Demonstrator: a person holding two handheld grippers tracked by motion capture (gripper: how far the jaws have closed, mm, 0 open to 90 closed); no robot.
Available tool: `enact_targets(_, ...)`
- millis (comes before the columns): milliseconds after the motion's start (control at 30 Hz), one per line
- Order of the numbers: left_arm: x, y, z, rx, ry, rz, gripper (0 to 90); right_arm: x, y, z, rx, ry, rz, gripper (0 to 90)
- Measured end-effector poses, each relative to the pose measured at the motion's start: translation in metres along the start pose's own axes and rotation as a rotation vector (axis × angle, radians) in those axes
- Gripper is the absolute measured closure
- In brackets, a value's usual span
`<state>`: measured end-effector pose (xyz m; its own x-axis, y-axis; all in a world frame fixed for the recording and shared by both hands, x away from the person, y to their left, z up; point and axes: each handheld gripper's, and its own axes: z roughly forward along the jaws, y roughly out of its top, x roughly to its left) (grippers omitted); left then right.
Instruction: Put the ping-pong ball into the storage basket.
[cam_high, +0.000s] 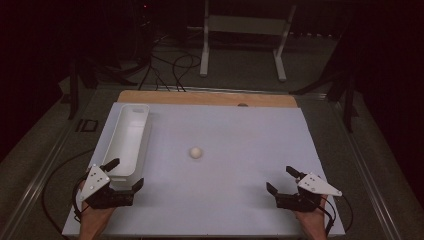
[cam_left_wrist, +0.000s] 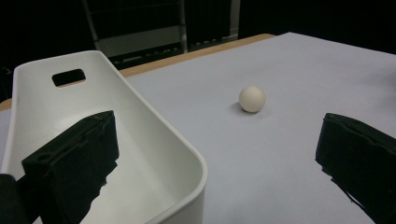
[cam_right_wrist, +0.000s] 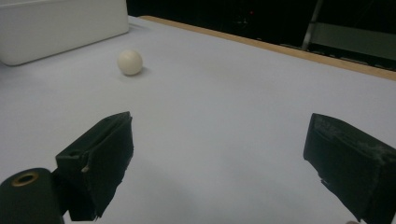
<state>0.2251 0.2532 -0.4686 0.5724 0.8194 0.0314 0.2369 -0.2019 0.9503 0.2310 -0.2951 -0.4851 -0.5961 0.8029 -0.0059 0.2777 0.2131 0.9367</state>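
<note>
Dim, slightly soft, dark surroundings

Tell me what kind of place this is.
Likely a lab data-collection bench, not a home. A white-topped table holds just a white ball and a white plastic bin, a hand-held gripper at each near corner, loose cables on the dark floor behind.

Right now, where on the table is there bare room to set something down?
Free: the wide stretch right of the ball, out to the table's right edge, and the strip between both grippers. Crowded: the left side, where the left gripper straddles the white bin's near end.
</note>
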Motion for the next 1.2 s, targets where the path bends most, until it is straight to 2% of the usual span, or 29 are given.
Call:
enact_targets(500, 0.001, 0.002, -0.006, -0.021, 0.026, 0.002, 0.0, 0.001, 0.001, 0.0, 0.01, -0.011, 0.001, 8.9)
enact_targets(1200, -0.01, 0.013, 0.003, 0.02, -0.018, 0.044, 0.0, 0.001, 0.0, 0.0, 0.023, -0.011, 0.022, 8.9)
